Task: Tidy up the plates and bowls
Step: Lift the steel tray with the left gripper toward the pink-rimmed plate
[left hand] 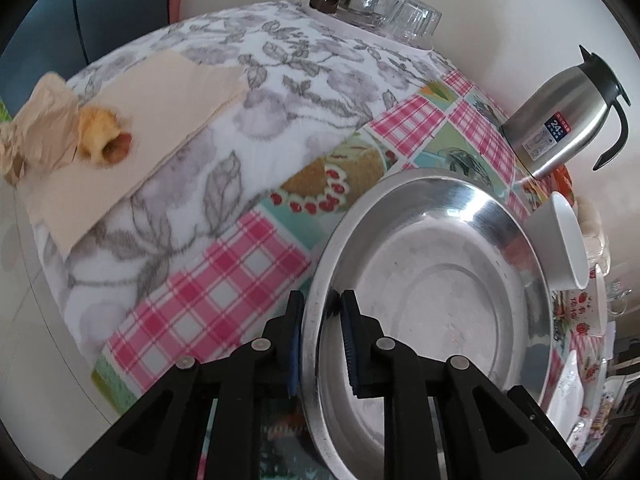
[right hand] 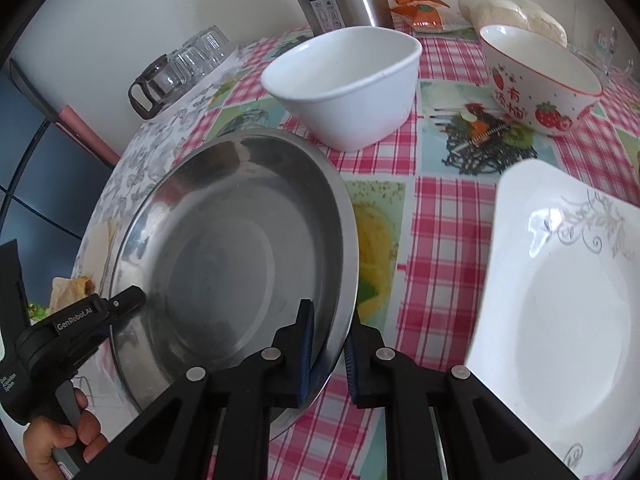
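Left wrist view
Left gripper (left hand: 323,312): clenched on the near rim of the steel plate (left hand: 432,300), one finger outside the rim, one inside.
Steel plate: sits toward the right of the worktop (left hand: 208,292), over the pink checked cloth.
White bowl (left hand: 566,240): just past the plate's right edge, seen side-on.
Thermos (left hand: 564,120): steel, black handle, behind the plate at the wall.
Elsewhere: upturned glasses (left hand: 396,12) at the far edge; a pastry (left hand: 105,138) on paper to the left.

Right wrist view
Right gripper (right hand: 329,338): grasping the steel plate's (right hand: 224,248) right rim — rim between the blue pads.
Left gripper (right hand: 120,300): at the plate's opposite rim, held by a hand (right hand: 56,440).
White bowl (right hand: 348,84): just behind the plate.
Strawberry bowl (right hand: 540,80): further right, apart from the white bowl.
Square white plate (right hand: 560,312): to the right — near the steel plate, not touching.
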The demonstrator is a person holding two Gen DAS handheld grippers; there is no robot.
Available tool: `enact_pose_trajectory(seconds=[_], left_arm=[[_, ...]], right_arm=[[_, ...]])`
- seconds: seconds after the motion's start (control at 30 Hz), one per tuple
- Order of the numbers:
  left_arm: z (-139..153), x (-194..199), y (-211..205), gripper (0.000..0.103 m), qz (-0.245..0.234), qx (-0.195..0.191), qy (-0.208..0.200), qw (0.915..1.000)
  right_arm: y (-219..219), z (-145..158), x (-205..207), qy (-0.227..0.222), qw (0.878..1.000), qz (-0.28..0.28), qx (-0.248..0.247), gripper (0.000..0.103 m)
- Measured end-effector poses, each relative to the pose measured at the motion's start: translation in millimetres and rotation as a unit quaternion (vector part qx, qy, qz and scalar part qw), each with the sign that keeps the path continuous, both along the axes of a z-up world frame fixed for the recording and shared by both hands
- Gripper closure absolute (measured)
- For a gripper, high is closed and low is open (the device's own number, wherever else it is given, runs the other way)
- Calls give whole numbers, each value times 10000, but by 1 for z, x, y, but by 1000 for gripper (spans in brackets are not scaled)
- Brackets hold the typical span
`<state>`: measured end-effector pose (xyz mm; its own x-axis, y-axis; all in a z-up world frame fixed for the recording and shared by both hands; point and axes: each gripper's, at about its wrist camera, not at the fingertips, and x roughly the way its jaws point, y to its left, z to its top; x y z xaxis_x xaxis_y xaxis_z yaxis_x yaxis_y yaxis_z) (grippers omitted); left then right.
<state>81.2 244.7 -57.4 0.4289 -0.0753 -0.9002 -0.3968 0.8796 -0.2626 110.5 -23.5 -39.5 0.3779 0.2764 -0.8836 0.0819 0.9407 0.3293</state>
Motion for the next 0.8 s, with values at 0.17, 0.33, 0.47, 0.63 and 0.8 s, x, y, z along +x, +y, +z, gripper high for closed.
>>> enact_pose_trajectory(seconds=[0.17,0.33,0.47,0.63,0.8], left_arm=[[4,-9,-5,86,-22,37,42,10000],[11,-14,-13,86,-94,220,10,9997],[15,-18,-17,86,-113,290,-18,9995],[18,-21,-24,86,-152,312,-33,9994],[26,-24,-31,86,-176,330,-175,9991]], right_arm=[[0,10,-7,-86,10000,27,-37,88],[-4,22,-13,-224,9997,74,-71,88],[-5,32,-16,-385,9989,150,-200,87],[-9,40,-20,-524,9978,231,-340,86],[-13,50,-23,-705,9965,265,-375,86]])
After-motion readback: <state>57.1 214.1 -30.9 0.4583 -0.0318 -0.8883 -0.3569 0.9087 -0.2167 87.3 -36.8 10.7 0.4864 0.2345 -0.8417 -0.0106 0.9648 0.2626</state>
